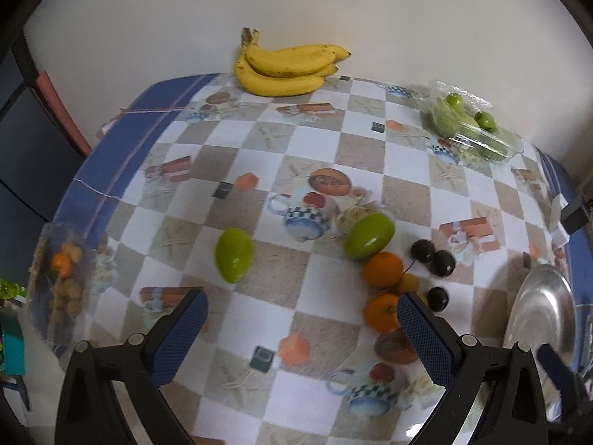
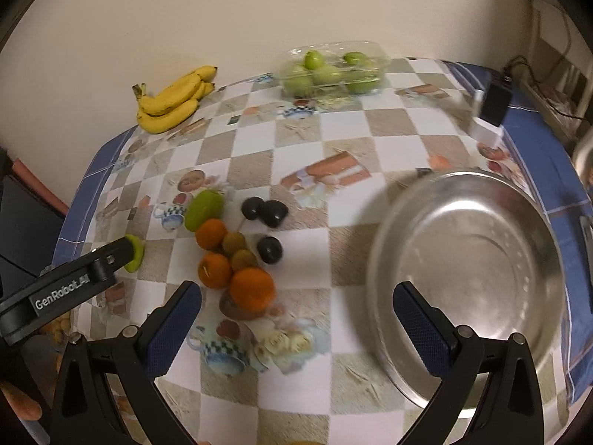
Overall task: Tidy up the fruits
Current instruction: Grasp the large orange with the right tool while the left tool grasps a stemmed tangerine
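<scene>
— Both grippers, what is seen of them?
— Left gripper (image 1: 302, 328) and right gripper (image 2: 296, 319) are held spread wide, nothing between the fingers, over bare checkered tablecloth (image 2: 370, 129).
— Containers?
— Steel bowl (image 2: 478, 259) near the right edge is unfilled; loose fruits (image 2: 237, 256) are clustered mid-table; bananas (image 2: 174, 100) and boxed green fruit (image 2: 333, 70) are set along the far edge.

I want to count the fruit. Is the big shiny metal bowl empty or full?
Empty. The round silver metal bowl shows only its bare shiny bottom in the right wrist view; no fruit lies inside it.
</scene>
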A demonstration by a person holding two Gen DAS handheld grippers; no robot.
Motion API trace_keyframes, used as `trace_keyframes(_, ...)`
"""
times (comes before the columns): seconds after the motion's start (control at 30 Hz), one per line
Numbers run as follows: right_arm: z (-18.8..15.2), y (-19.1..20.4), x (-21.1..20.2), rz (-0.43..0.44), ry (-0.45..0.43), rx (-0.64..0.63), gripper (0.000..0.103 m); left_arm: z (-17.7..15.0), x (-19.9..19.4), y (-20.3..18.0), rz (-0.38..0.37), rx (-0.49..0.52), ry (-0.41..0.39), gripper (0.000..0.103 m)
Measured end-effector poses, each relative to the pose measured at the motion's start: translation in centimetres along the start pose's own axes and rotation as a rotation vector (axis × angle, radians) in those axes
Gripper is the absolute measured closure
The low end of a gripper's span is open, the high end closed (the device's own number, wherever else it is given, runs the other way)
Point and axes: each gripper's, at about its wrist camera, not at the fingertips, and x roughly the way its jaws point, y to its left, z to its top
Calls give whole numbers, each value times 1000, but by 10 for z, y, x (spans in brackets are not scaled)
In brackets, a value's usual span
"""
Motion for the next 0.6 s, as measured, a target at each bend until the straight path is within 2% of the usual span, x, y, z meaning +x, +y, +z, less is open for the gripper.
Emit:
trace_keyframes(0.3, 18, 9, 33, 17, 54, -17, 0, 19, 30, -19, -60, -7, 62, 0)
trace_keyframes(0.5, 18, 8, 51, 53, 98, -3, 0, 14, 44, -11, -74, -38, 102, 0)
trace_keyframes(0.6, 13, 9, 58, 76, 123, 3, 0, 10, 48, -8, -117, -70, 124, 0)
